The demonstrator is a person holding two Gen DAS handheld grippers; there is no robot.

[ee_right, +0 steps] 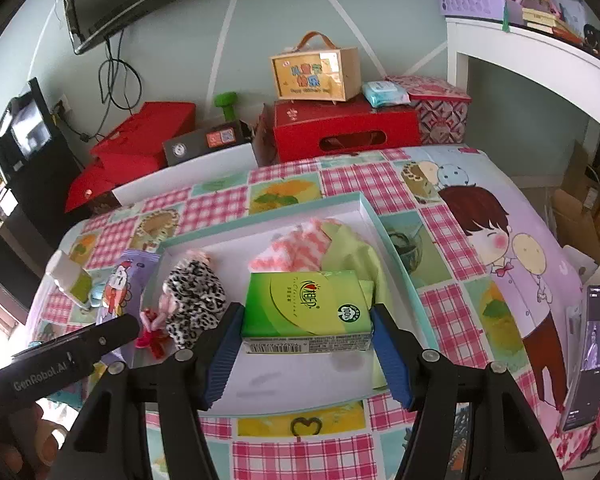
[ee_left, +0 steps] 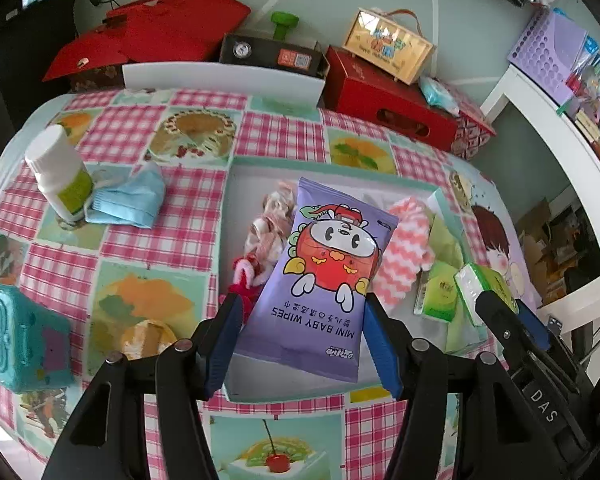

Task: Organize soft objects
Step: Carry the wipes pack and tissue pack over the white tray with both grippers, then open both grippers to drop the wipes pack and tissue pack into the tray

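Because each tool carries its pack by the side edges alone, either item could slide or sag out before it is set down, the glossy film offering the pads little bite. The left tool [ee_left: 300, 320] is clamped across the near end of the wipes pack [ee_left: 324, 276], a flat purple pouch printed with a cartoon figure and "MINI BABY WIPES"; it hangs tilted over the left part of the tray [ee_left: 236, 184], and a careless lowering may drop it on the red pipe-cleaner toy [ee_left: 244, 276] or the leopard-print plush [ee_right: 192, 296] below it. The right tool [ee_right: 306, 344] grips the tissue pack [ee_right: 306, 306], a green soft brick with barcode facing near, held over the tray's middle; squeezing harder would crush it. The two tools sit close, so a collision is possible. Already in the tray: pink chevron cloth [ee_left: 404, 248] and green cloth [ee_right: 352, 256], far right. On the worktop [ee_left: 168, 220] left of the tray lie a blue face mask [ee_left: 128, 200] and a white bottle [ee_left: 58, 172].
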